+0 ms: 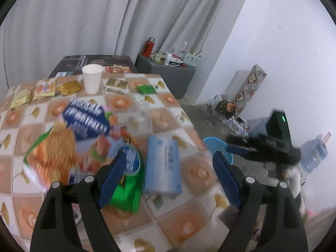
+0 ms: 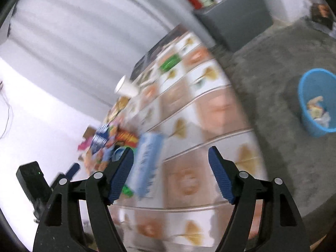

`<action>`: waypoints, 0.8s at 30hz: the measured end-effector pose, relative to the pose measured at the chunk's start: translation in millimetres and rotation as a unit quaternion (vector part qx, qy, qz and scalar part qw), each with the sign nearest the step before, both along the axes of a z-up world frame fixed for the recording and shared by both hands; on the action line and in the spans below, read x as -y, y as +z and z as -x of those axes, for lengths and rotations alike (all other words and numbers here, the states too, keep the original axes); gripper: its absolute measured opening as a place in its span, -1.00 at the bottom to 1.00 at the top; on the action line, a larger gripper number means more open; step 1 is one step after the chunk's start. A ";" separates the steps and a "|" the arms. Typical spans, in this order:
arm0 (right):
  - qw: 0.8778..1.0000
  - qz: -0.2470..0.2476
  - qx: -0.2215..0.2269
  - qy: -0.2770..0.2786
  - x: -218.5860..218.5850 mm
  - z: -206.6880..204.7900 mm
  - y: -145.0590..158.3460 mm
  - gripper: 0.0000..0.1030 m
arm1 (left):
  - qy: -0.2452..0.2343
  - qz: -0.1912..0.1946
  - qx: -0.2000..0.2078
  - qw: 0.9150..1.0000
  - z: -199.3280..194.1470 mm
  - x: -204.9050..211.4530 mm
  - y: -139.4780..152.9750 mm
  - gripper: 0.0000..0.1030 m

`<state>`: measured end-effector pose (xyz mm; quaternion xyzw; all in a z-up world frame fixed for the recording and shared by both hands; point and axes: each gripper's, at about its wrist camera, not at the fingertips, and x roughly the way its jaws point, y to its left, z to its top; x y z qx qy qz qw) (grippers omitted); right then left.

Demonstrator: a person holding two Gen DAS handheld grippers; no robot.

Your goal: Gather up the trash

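Left wrist view: left hand-held gripper [image 1: 167,166] is gaping wide, empty, over bench [image 1: 189,216] wrappers [image 1: 63,147] — light, crinkly, slippery; pinching an edge is looking best. Right hand-held gripper [image 2: 171,168] likewise is holding nothing.

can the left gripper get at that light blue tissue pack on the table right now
Probably yes. The left gripper is open and empty, and the light blue tissue pack lies flat just ahead between its fingers, top uncovered. A green packet crowds its left edge; the picture is blurred.
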<state>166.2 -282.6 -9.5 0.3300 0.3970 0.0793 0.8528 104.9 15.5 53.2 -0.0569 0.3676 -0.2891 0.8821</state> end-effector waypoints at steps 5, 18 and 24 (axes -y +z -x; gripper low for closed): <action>0.999 0.017 -0.041 -0.015 -43.5 -29.0 -10.8 0.51 | -0.004 0.000 0.012 1.000 24.0 -10.5 -8.4 0.58; 0.986 0.084 -0.113 -0.089 -88.3 -70.0 -40.4 0.69 | -0.023 0.008 0.013 1.000 35.3 -26.3 -25.2 0.59; 0.980 0.140 -0.119 -0.073 -106.9 -81.1 -45.1 0.70 | -0.019 0.016 0.014 1.000 33.9 -38.6 -28.5 0.59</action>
